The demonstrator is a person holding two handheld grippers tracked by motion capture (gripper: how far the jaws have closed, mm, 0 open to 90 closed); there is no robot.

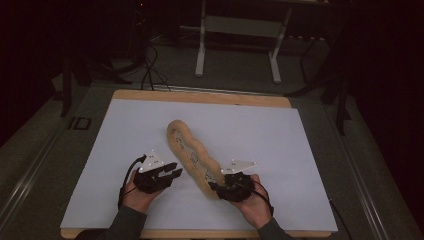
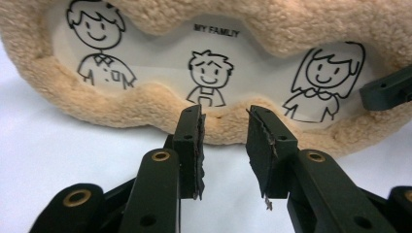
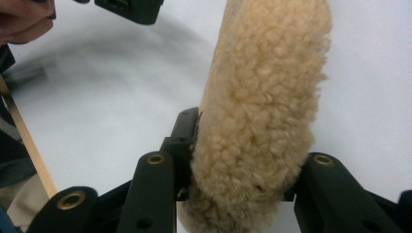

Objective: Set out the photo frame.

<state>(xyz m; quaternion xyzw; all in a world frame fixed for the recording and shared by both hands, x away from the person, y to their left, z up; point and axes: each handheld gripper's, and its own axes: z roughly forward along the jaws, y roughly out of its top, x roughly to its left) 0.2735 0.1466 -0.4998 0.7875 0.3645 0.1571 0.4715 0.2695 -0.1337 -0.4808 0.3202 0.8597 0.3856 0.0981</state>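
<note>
A long tan fleece picture frame (image 1: 192, 152) lies slantwise on the white sheet (image 1: 280, 135). Its window shows cartoon figures and the words MY FAMILY (image 2: 216, 30). My right gripper (image 1: 215, 187) is shut on the frame's near end. In the right gripper view both jaws press into the fleece (image 3: 265, 97), and the right gripper (image 3: 240, 141) holds it on edge. My left gripper (image 1: 172, 171) stands open just left of the frame. In the left gripper view its jaws (image 2: 224, 131) have nothing between them and point at the frame's fleece border (image 2: 145, 99), a little short of it.
The white sheet covers a wooden table whose edge (image 1: 200, 96) shows at the back. Beyond the table stand a metal frame's legs (image 1: 201, 55) and some cables (image 1: 150, 70) on a dark floor. The right gripper's jaw tip (image 2: 386, 90) shows at the frame's far right.
</note>
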